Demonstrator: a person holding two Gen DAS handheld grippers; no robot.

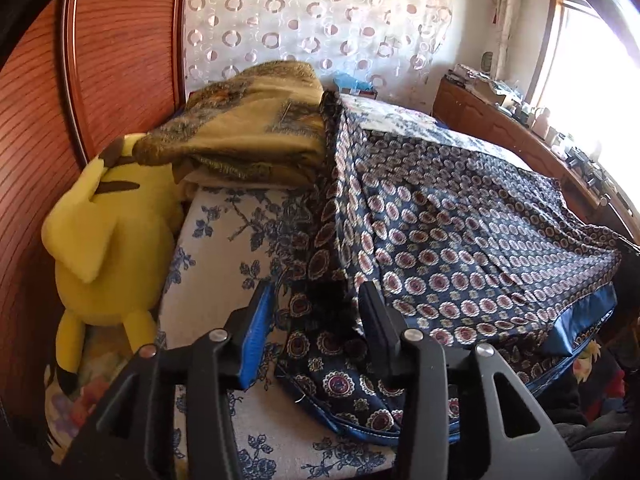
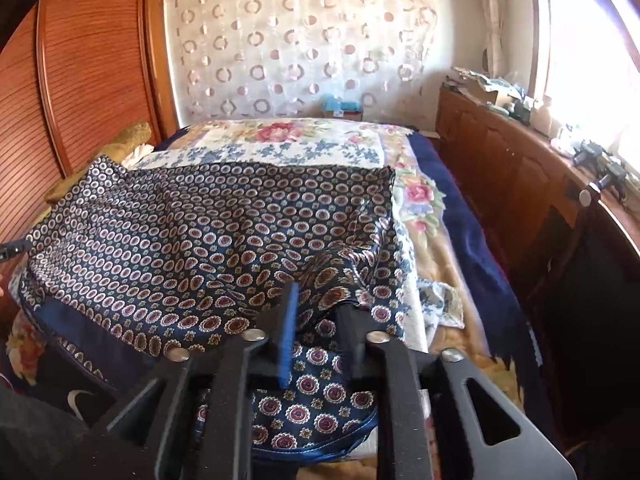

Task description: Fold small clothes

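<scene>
My left gripper (image 1: 316,320) has its jaws partly open, the blue-faced finger (image 1: 256,336) on one side and the black finger on the other. A bunched fold of the navy patterned garment (image 1: 460,248) lies in the gap between them, and I can't see either pad pressing on it. My right gripper (image 2: 320,320) is much the same: jaws parted a moderate way, a raised ridge of the same cloth sitting between them and its rounded blue-piped hem under the fingers. The right jaw looks buried against the fabric, so I cannot tell whether it touches.

The garment is spread across the bed (image 1: 224,360), covering most of the near half from side to side. Its blue-trimmed edge runs along the near edge of the bed, and its far edge lies straight across the flowered bedspread (image 2: 320,148).

On the left side of the bed a stack of folded blankets (image 1: 248,136) sits right against the garment's far-left corner, with a yellow plush toy (image 1: 108,248) just beside it against the wooden wardrobe (image 1: 48,120). That side is tight. The far half of the bed is open bedspread. Along the right side a strip of dark blue blanket (image 2: 464,220) hangs toward the wooden cabinet (image 2: 500,160) under the window, with a narrow aisle between.
</scene>
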